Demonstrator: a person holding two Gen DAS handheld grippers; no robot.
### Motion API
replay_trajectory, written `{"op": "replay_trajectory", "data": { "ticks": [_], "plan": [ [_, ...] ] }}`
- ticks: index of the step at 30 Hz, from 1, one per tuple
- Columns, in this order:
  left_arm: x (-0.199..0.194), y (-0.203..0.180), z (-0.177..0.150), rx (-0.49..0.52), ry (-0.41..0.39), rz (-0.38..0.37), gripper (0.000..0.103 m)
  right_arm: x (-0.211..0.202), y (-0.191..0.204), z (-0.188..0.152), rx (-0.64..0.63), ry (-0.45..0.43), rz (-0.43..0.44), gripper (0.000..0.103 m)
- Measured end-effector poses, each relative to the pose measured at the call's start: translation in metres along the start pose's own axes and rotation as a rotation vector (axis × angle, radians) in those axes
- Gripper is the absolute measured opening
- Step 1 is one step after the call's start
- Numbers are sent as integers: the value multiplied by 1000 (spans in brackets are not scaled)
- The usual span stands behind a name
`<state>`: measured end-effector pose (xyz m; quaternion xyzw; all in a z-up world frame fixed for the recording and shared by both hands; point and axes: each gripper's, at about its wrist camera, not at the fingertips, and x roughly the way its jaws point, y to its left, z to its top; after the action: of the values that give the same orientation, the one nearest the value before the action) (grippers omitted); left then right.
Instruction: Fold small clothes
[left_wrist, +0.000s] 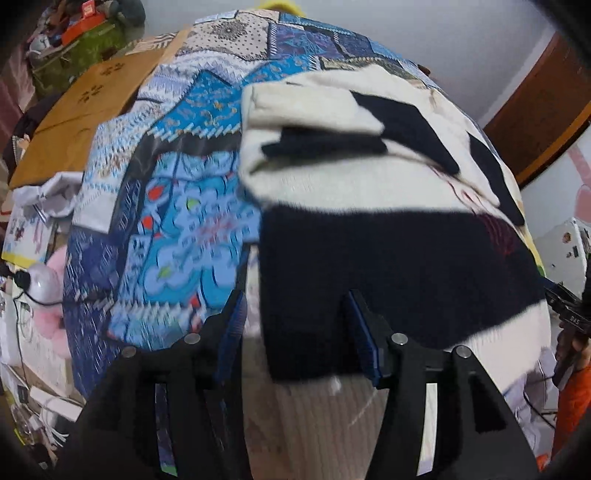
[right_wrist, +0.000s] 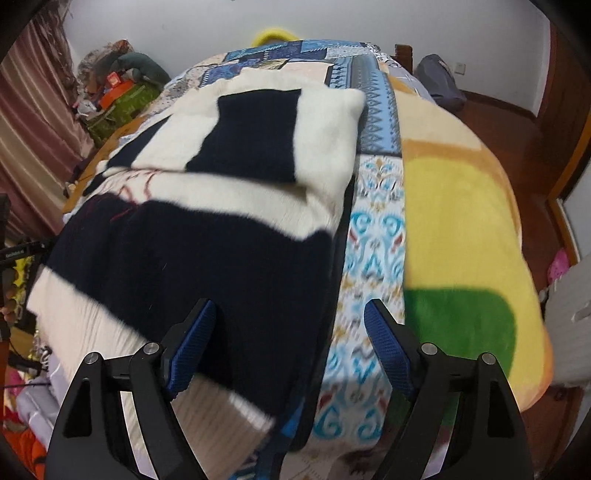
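Your bed (right_wrist: 380, 229), covered in a blue patterned patchwork spread (left_wrist: 177, 236), fills both views. A yellow and green blanket (right_wrist: 461, 229) lies along its right side in the right wrist view. A brown sheet with paw prints (left_wrist: 92, 99) lies on its far left side in the left wrist view.

The task's garment, a cream and navy striped sweater (left_wrist: 388, 229), lies flat on the spread with its ribbed cream hem toward you. Both sleeves are folded in over the chest: one sleeve (left_wrist: 314, 122) crosses the upper body in the left wrist view, the other sleeve (right_wrist: 280, 133) lies over it in the right wrist view.

Your left tool (left_wrist: 295, 332) stands with its fingers apart over the hem's left edge; the cloth lies between them, but the pads are not pressing on it. Your right tool (right_wrist: 290, 347) stands with its fingers wide apart, straddling the sweater's right edge, with nothing gripped. Both views are blurred.
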<state>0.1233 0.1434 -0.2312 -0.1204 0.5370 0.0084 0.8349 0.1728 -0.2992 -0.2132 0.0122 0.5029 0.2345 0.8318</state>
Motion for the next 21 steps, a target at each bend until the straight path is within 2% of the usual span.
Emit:
{"op": "replay_trajectory", "data": {
  "ticks": [2, 4, 5, 8, 9, 10, 11, 12, 16, 18, 21],
  "plan": [
    [-4, -3, -7, 5, 0, -4, 55, -3, 1, -6, 5, -3, 25, 76],
    [-6, -7, -13, 5, 1, -16, 53, -3, 4, -11, 18, 0, 71, 62],
    [-7, -9, -16, 3, -3, -23, 51, -2, 5, -12, 24, -1, 82, 59],
    [-10, -15, -20, 15, -9, -38, 34, -3, 8, -16, 33, -7, 113, 45],
    [-11, -17, -20, 23, -8, -51, 18, -4, 10, -15, 30, -10, 124, 36],
    [-12, -20, -20, 30, -5, -61, 12, -4, 12, -15, 23, -14, 126, 28],
    [-14, -24, -19, 40, -12, -48, 12, -5, 14, -15, 17, -17, 126, 23],
    [-16, -28, -18, 51, -24, -31, 11, -7, 17, -13, 7, -20, 127, 14],
    [-35, -36, -6, 69, -93, -21, 10, -16, 23, 1, -27, -61, 126, 12],
    [-49, -37, 6, 65, -137, -42, 10, -24, 25, 12, -38, -91, 133, 11],
    [-66, -38, 31, 59, -206, -58, 10, -35, 28, 40, -53, -150, 153, 11]
  ]
}}
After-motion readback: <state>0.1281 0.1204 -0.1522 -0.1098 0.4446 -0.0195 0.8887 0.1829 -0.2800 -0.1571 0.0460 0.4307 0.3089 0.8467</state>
